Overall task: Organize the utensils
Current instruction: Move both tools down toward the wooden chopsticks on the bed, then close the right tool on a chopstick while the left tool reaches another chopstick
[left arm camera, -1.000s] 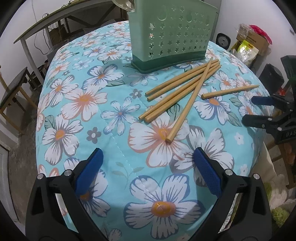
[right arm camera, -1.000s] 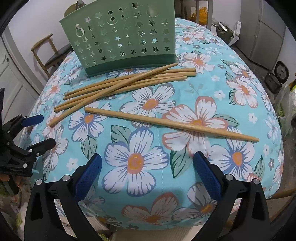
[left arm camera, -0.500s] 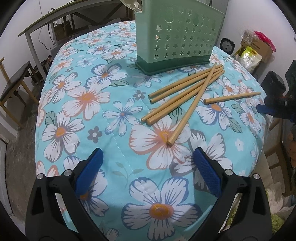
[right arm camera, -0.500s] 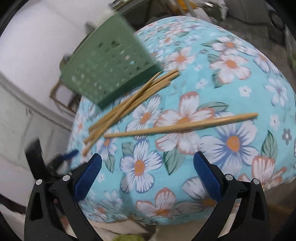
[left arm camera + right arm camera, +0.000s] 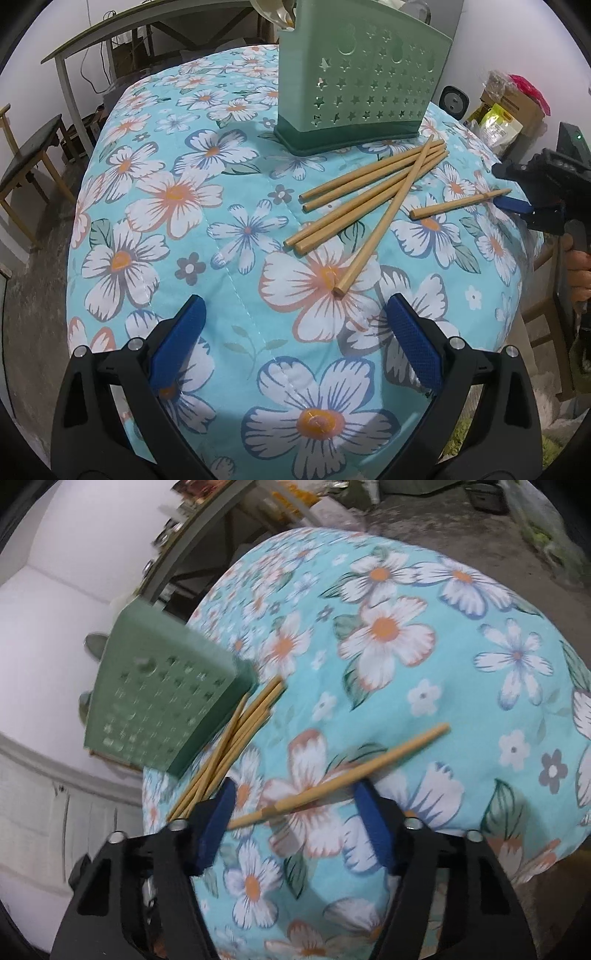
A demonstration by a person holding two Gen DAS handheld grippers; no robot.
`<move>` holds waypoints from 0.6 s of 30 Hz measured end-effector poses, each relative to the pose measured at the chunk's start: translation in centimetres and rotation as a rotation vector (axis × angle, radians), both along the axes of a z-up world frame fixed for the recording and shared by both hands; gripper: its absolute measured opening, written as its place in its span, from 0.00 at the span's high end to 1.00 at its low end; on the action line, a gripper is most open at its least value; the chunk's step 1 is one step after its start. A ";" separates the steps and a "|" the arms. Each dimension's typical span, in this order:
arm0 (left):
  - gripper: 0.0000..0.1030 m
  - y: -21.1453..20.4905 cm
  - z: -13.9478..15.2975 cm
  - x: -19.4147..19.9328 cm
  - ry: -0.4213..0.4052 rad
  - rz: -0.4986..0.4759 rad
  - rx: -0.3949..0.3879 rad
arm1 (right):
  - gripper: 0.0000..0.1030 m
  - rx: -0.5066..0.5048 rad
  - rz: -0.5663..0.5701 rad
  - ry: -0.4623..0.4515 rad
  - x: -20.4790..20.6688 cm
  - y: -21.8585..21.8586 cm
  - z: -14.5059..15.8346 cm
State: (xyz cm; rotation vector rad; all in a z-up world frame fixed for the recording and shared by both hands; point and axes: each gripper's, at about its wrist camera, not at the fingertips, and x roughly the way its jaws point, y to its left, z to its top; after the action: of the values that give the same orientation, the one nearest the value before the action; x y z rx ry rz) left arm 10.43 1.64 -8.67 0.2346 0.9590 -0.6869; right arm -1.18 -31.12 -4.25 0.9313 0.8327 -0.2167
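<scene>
Left wrist view: left gripper (image 5: pixel 295 339) spread wide over the flowery turquoise tablecloth (image 5: pixel 155 229), nothing in it; pale green star-punched plastic utensil caddy (image 5: pixel 362 77) up top, pile of bamboo chopsticks (image 5: pixel 373 195) below it. Right wrist view only: right gripper (image 5: pixel 295 812) just been closing, lone bamboo chopstick (image 5: pixel 343 775) lying between the pads, not pinched yet

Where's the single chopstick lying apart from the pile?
In the right wrist view, the lone chopstick lies between the right gripper pads, right of the chopstick pile.
</scene>
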 end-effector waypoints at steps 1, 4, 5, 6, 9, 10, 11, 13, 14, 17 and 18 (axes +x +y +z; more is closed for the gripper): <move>0.08 0.1 0.0 0.0 0.003 0.003 -0.007 | 0.51 0.000 -0.018 0.001 -0.1 -0.1 -0.1; 0.08 0.2 0.1 0.2 0.012 0.009 -0.022 | 0.61 0.001 -0.072 -0.001 -0.8 -0.6 -0.4; 0.08 0.2 0.1 0.2 0.015 0.011 -0.025 | 0.64 0.006 -0.090 -0.004 -1.3 -1.0 -0.6; 0.08 0.2 0.1 0.2 0.016 0.013 -0.026 | 0.66 0.007 -0.101 -0.004 -1.2 -1.2 -0.6; 0.08 0.2 0.1 0.2 0.015 0.016 -0.024 | 0.73 -0.001 -0.126 -0.003 -0.8 -1.7 -0.7; 0.08 0.2 0.1 0.2 0.015 0.017 -0.024 | 0.76 -0.006 -0.131 -0.002 -0.7 -1.6 -0.8; 0.08 0.2 0.1 0.2 0.014 0.018 -0.025 | 0.79 -0.013 -0.137 0.000 -0.7 -1.7 -0.9; 0.08 0.2 0.1 0.2 0.015 0.021 -0.031 | 0.79 -0.018 -0.135 -0.010 -0.4 -1.7 -1.1; 0.08 0.3 0.1 0.2 0.016 0.023 -0.036 | 0.79 -0.032 -0.127 -0.013 -0.3 -1.6 -1.1; 0.08 0.3 0.1 0.2 0.017 0.022 -0.037 | 0.79 -0.063 -0.098 -0.013 0.0 -1.4 -0.8; 0.08 0.3 0.1 0.2 0.017 0.023 -0.038 | 0.79 -0.071 -0.086 -0.012 0.3 -1.4 -0.8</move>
State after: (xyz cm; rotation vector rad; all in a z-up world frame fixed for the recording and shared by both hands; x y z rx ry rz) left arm 10.65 1.95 -8.57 0.1845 0.9631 -0.6867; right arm -0.91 -32.48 -5.00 0.9017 0.7696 -0.3127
